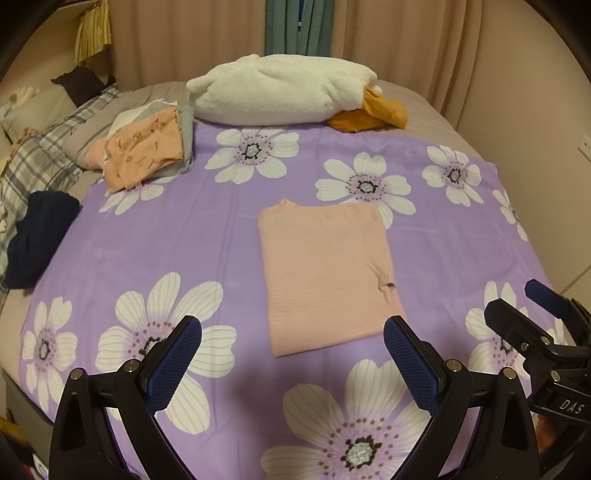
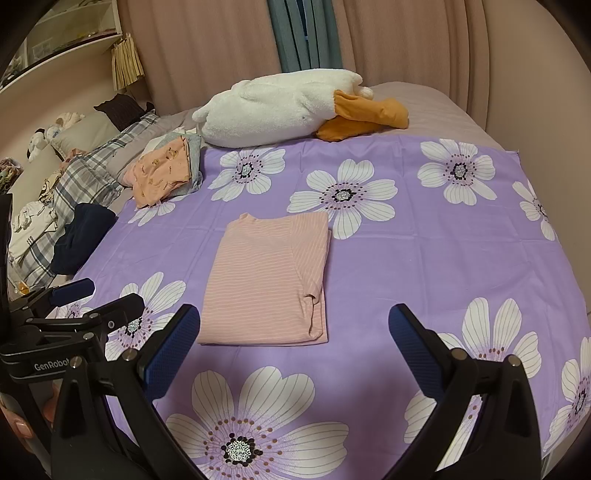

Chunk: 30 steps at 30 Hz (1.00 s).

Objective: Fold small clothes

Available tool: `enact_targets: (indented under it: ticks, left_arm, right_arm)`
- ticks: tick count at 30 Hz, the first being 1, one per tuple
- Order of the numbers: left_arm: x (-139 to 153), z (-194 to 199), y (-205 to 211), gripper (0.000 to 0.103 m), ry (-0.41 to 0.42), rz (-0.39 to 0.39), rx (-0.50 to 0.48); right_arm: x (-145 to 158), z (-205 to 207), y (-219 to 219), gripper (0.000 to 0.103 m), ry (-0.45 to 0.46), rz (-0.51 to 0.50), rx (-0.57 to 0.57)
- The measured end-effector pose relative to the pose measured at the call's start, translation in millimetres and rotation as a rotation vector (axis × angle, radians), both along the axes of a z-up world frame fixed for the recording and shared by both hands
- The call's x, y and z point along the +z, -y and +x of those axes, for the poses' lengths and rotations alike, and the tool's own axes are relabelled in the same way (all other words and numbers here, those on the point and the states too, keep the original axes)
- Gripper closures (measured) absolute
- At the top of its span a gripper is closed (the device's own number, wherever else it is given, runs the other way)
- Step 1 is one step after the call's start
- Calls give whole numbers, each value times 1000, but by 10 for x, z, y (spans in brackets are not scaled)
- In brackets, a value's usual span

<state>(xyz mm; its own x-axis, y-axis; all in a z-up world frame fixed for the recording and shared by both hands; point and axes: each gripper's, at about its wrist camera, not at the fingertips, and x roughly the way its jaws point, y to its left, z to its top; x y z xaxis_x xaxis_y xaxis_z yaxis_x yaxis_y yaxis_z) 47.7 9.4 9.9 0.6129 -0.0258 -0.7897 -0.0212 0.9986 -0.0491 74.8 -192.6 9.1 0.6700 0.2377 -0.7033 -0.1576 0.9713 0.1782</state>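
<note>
A pink striped top (image 1: pixel 327 275) lies folded into a neat rectangle in the middle of the purple flowered sheet (image 1: pixel 207 236), flat, with its collar at the far end and a small pucker on its right edge. Nothing rests on it or covers it.

Beyond the top and to its left, a stack of folded clothes (image 1: pixel 147 151) sits at the sheet's far left corner, an orange printed piece uppermost over grey ones. Straight beyond the top, a white plush toy (image 1: pixel 273 90) with orange feet lies across the far edge of the sheet. Left of the top, off the sheet, a dark navy garment (image 1: pixel 38 236) is bunched against a plaid blanket (image 1: pixel 44 155); pillows lie past that, with what may be small soft toys, too blurred to be sure.

The left gripper (image 1: pixel 291 336) hangs just short of the top's near edge, fingers spread wide, holding nothing. The right gripper (image 2: pixel 293 325) hovers beside it, likewise released and empty, the top's near edge between its pads without touching.

The sheet covers a bed with a beige cover (image 1: pixel 417 107). Pink curtains (image 1: pixel 192 40) hang behind, a teal one (image 1: pixel 295 26) between them, and a shelf (image 2: pixel 70 40) stands at the left.
</note>
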Motion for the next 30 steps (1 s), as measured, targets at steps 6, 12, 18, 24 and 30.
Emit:
enact_targets:
  ticks: [6, 12, 18, 24, 30]
  left_arm:
    - [0, 3, 5, 5, 0, 0, -1]
    - [0, -2, 8, 5, 0, 2, 0]
    - [1, -1, 10, 5, 0, 1, -1]
    - [1, 2, 5, 5, 1, 4, -1]
    - [-3, 2, 8, 5, 0, 5, -2]
  right_arm:
    - [0, -1, 1, 0, 0, -1, 0]
    - [0, -4, 0, 0, 0, 1, 1]
    - [1, -5, 5, 0, -1, -2, 1]
    - [2, -6, 7, 0, 0, -1, 4]
    - [13, -20, 11, 0, 1, 0, 7]
